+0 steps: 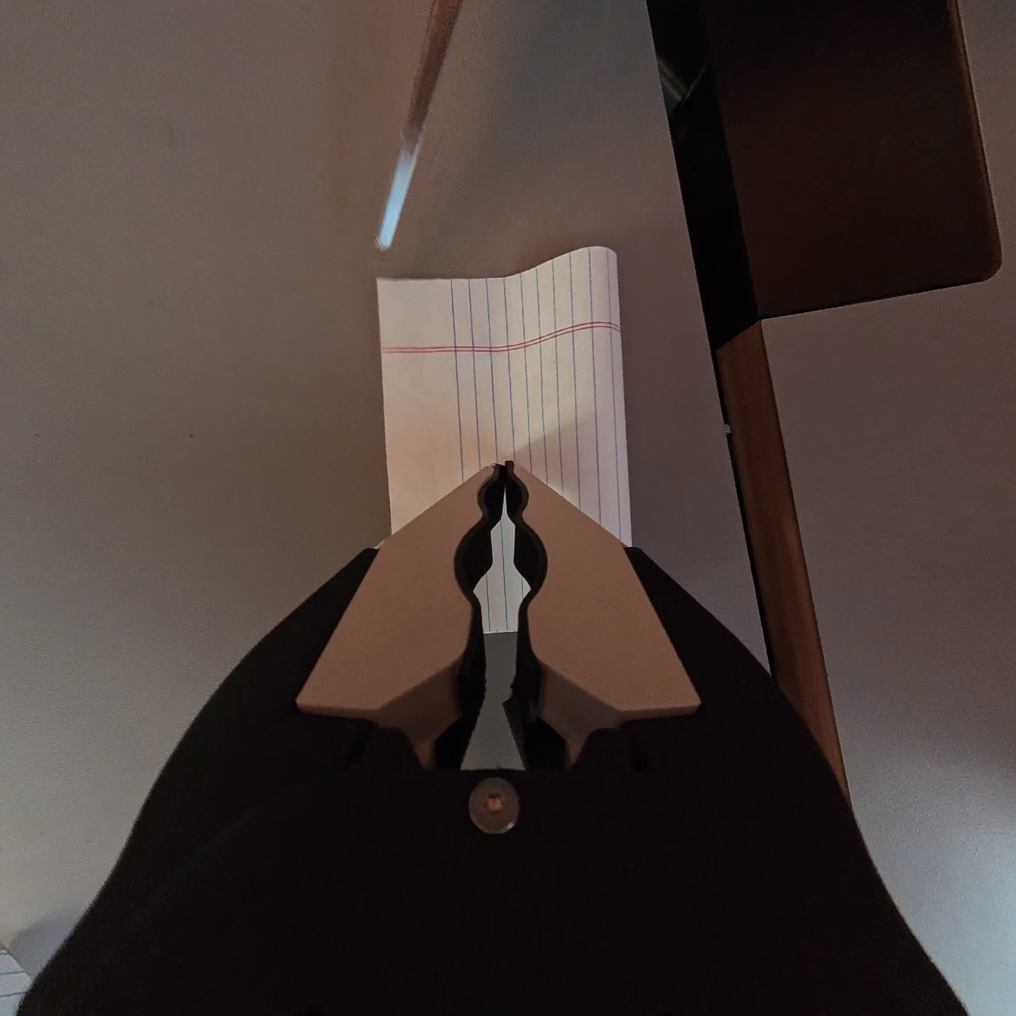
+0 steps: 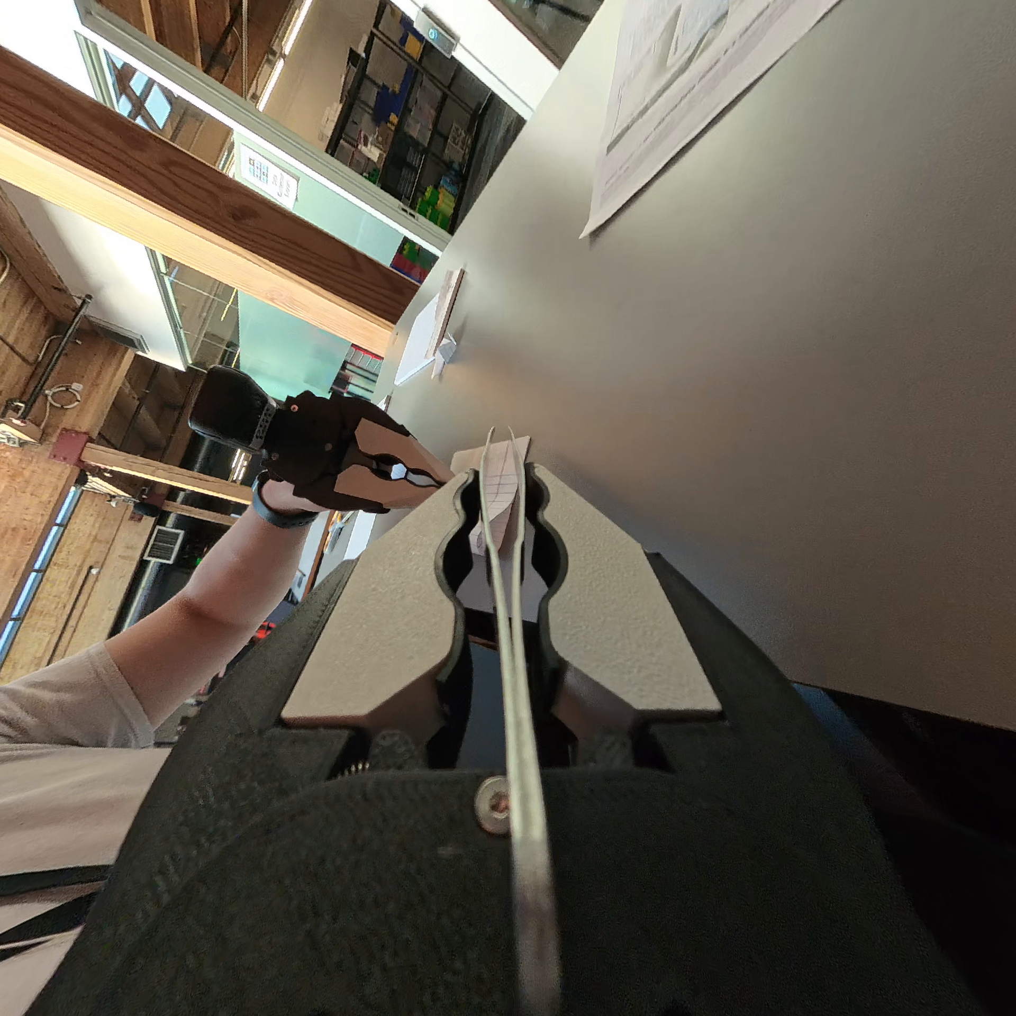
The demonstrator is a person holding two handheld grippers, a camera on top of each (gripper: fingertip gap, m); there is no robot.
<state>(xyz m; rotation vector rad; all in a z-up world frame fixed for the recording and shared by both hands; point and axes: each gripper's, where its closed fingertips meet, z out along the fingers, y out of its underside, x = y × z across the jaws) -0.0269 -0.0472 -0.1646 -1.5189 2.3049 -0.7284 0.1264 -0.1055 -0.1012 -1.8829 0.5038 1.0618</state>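
Lined paper [image 1: 503,385] pinched by L gripper [image 1: 503,467]; R gripper [image 2: 503,473] clamps metal tweezers [image 2: 508,605], tips at 12 o'clock.

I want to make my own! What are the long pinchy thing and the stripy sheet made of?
The tweezers look like bare metal: thin, grey and shiny, held in the right gripper. The lined sheet looks like paper: white, matte, thin enough to curl at its top edge, pinched by the left gripper.

No legible text found. The printed sheet [image 2: 687,93] on the grey table [image 2: 769,385], at one o'clock in the right wrist view, is blurred; the wall notice [image 2: 268,177] at eleven o'clock is too small.
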